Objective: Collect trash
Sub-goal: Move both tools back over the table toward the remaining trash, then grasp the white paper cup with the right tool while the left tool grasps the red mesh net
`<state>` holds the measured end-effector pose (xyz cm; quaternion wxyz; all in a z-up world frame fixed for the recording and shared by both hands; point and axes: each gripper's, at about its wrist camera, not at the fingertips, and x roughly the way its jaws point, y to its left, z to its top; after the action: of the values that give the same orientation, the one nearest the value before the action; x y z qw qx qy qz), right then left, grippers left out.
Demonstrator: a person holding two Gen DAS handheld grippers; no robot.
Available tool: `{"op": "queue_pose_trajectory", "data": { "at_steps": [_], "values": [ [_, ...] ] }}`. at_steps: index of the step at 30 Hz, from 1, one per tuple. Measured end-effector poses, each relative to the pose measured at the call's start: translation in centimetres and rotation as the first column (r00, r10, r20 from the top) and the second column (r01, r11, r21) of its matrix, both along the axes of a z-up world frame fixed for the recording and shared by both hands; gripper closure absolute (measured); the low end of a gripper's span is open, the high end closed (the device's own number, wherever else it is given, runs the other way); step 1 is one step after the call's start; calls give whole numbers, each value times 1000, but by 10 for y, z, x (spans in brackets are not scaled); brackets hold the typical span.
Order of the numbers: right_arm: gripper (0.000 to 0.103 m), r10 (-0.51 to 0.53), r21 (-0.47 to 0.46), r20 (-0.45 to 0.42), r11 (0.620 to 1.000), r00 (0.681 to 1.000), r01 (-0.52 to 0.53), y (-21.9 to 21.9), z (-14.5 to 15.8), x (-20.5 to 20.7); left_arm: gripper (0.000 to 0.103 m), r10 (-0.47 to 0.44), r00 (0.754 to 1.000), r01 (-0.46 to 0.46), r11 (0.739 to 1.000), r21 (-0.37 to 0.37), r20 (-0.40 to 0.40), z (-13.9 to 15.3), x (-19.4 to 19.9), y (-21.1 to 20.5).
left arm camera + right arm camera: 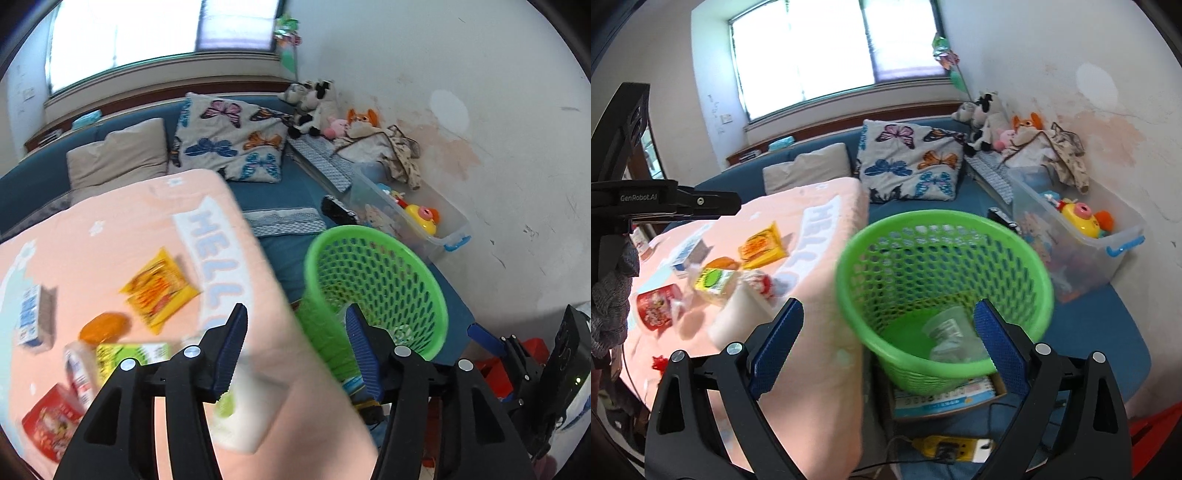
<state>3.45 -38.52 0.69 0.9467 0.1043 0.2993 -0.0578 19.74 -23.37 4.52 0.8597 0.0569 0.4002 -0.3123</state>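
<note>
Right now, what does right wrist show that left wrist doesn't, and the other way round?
Right wrist only: crumpled clear plastic cup lying in the basket's bottom, and the yellow device on the floor.
Left wrist only: the right gripper beside the basket.
Both: green basket, yellow snack packet, red packet, pink cloth.

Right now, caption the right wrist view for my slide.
Open right hand-held gripper over a green basket holding a crumpled cup, wrappers left on the pink table.
</note>
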Motion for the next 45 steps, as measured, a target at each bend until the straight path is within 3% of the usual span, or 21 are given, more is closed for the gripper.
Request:
{"op": "queue_pose_trajectory", "data": {
  "at_steps": [13, 20, 26, 30, 39, 45],
  "values": [
    [10, 152, 95, -48, 985, 987, -147, 70, -15, 27, 47, 158, 987, -158, 987, 3, 9, -11, -7, 110],
    [10, 192, 176, -98, 969, 977, -172, 97, -25, 51, 46, 218, 976, -218, 976, 7, -7, -25, -14, 154],
    [10, 181, 260, -146, 956, 973, -138, 105, -35, 71, 46, 245, 969, -246, 969, -7, -23, -37, -23, 188],
    [10, 170, 367, -177, 925, 969, -96, 105, -44, 85, 46, 260, 965, -261, 965, -18, -38, -45, -30, 207],
    [10, 119, 437, -250, 900, 961, 2, 106, -59, 114, 45, 262, 962, -264, 964, -20, -74, -64, -39, 231],
    [12, 113, 514, -286, 856, 952, 53, 99, -75, 128, 45, 237, 967, -240, 971, -22, -95, -74, -46, 233]
  ]
}}
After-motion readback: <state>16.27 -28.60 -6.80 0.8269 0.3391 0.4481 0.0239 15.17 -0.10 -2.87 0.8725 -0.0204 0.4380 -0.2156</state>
